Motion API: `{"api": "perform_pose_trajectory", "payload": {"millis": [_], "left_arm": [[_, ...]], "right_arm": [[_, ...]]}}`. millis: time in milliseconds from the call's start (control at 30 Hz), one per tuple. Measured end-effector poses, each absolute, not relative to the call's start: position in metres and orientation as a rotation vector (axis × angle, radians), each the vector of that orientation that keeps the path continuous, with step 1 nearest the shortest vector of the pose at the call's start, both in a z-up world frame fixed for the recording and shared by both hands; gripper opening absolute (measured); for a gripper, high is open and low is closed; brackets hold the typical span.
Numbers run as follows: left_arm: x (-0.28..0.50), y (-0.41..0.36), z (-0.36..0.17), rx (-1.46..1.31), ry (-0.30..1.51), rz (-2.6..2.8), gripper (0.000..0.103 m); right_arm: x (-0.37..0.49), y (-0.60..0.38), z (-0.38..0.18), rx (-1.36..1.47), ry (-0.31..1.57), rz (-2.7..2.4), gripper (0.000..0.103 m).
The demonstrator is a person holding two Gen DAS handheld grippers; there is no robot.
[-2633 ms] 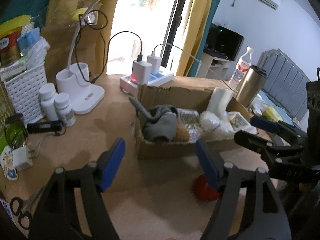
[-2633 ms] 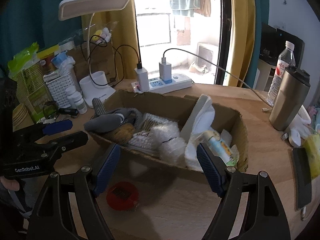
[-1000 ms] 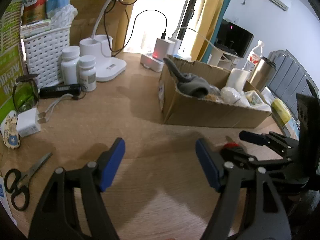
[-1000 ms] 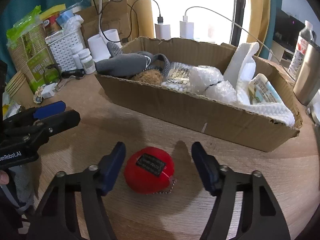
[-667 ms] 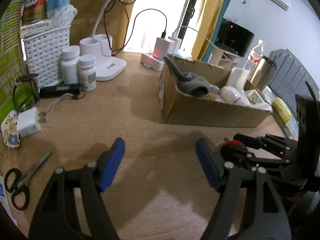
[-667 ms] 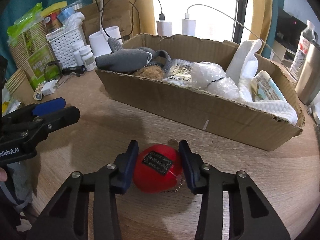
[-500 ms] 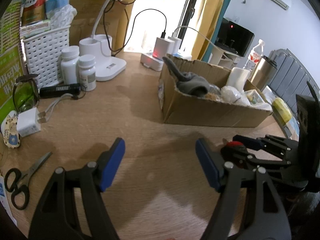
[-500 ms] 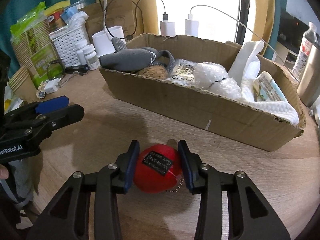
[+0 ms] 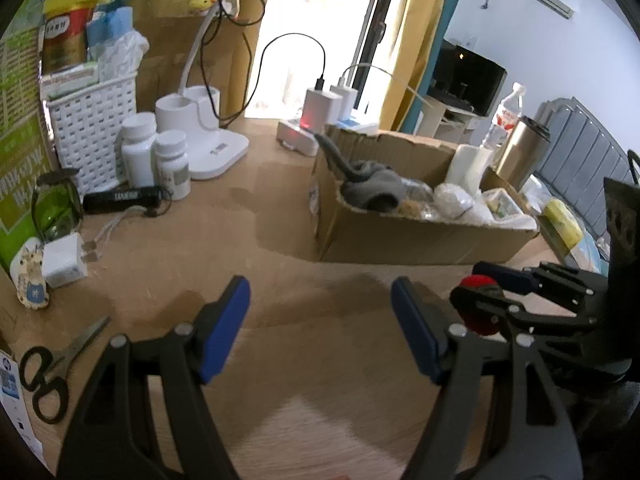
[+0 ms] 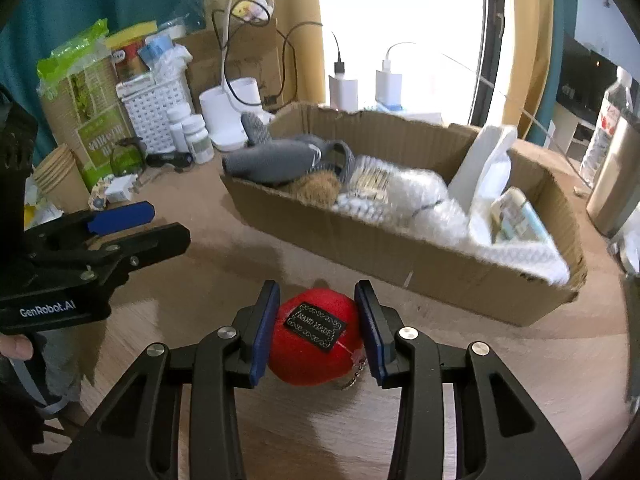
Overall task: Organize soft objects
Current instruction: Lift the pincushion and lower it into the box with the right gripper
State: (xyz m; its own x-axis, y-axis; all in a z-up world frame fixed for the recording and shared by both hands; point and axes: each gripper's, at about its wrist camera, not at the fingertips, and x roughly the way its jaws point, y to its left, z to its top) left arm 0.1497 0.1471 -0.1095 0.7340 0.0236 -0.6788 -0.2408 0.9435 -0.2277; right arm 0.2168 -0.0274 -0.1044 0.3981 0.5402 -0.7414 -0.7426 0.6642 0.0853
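1. The left wrist view looks forward and downward along the left gripper point(image 9: 320, 324) onto the wooden table point(image 9: 280, 216), close above it — the cardboard box point(image 9: 400, 240) lies ahead to its right.
2. The right wrist view looks the same way along the right gripper point(image 10: 316, 320), with the box point(image 10: 400, 248) straight ahead and nearer.
3. Both views share the box, the white basket point(image 9: 92, 120), and each other's gripper at the frame edge.

Right gripper point(image 10: 316, 326) clamped, left gripper point(image 9: 320, 324) agape
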Motion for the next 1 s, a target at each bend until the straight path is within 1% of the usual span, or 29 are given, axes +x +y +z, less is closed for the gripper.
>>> {"api": "perform_pose_trajectory", "payload": {"millis": [567, 1000], "left_arm": [[0.159, 0.137, -0.076, -0.28, 0.673, 0.135, 0.074], [0.177, 0.144, -0.069, -0.284, 0.656, 0.129, 0.074]], "right_arm": [[0.229, -0.034, -0.064, -0.259, 0.729, 0.835, 0.041], [0.255, -0.026, -0.048, -0.274, 0.686, 0.821, 0.041]]}}
